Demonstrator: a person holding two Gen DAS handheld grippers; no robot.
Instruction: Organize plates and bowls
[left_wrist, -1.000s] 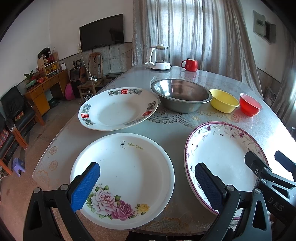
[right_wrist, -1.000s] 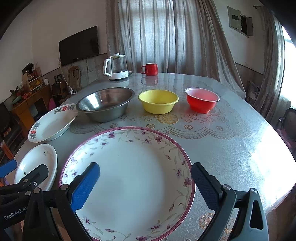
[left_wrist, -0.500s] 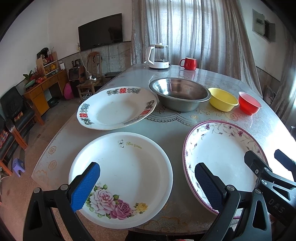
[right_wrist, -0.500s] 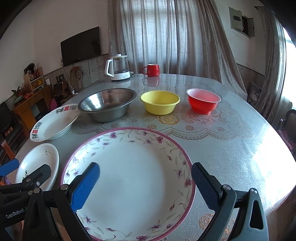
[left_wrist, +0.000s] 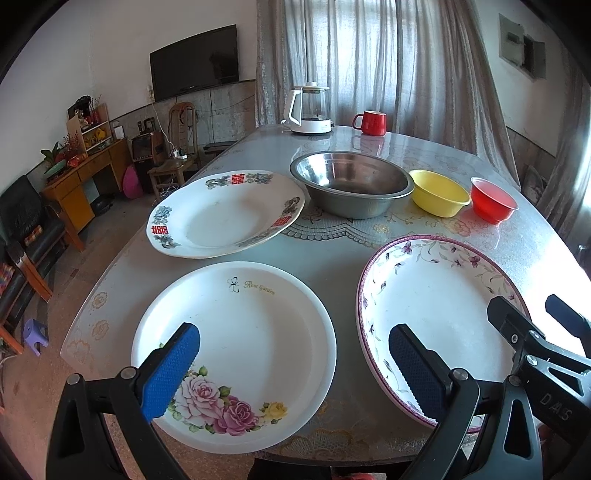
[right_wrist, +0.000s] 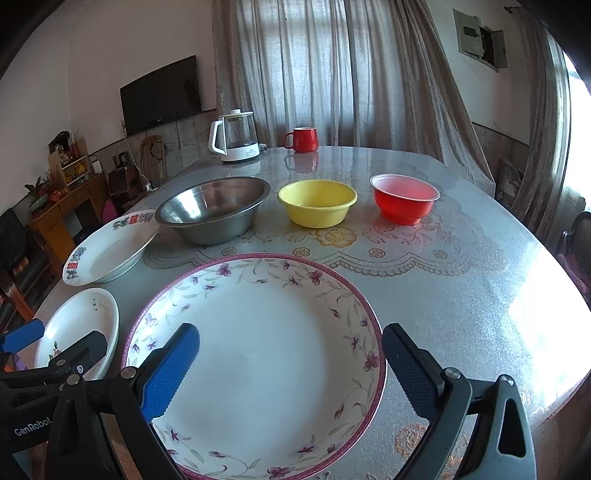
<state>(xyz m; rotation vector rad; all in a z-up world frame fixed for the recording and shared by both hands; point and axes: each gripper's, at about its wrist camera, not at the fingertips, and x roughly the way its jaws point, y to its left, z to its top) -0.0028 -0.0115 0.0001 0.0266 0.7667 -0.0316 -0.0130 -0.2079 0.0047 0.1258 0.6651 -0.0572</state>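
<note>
Blue-padded fingers stand spread wide and empty on both tools: the left gripper (left_wrist: 293, 363) hovers over the near edge of a white plate with pink roses at its rim (left_wrist: 236, 350), while the right gripper (right_wrist: 291, 363) hangs above a larger white plate bordered in purple with small violet flowers (right_wrist: 258, 354). Three plates lie on the grey glass-topped table (right_wrist: 461, 288), each apart from the others; the third, a scalloped white plate with red characters and blue flowers (left_wrist: 225, 214), sits farther back on the left, its rim just beside a wide stainless-steel bowl (left_wrist: 351, 182). Three bowls run in a row behind the plates: the steel one, a yellow plastic bowl (right_wrist: 317, 203) and a red plastic bowl (right_wrist: 404, 197), none stacked. At the far end of the table stand a white-and-glass electric kettle (right_wrist: 236, 136) and a red mug (right_wrist: 304, 139), well clear of the dishes. Grey curtains (right_wrist: 332, 74) and a wall-mounted black television (left_wrist: 194, 62) fill the background. Compared with a second ago, both grippers have drawn back slightly, the dishes sitting a little farther off; nothing on the table has shifted.
</note>
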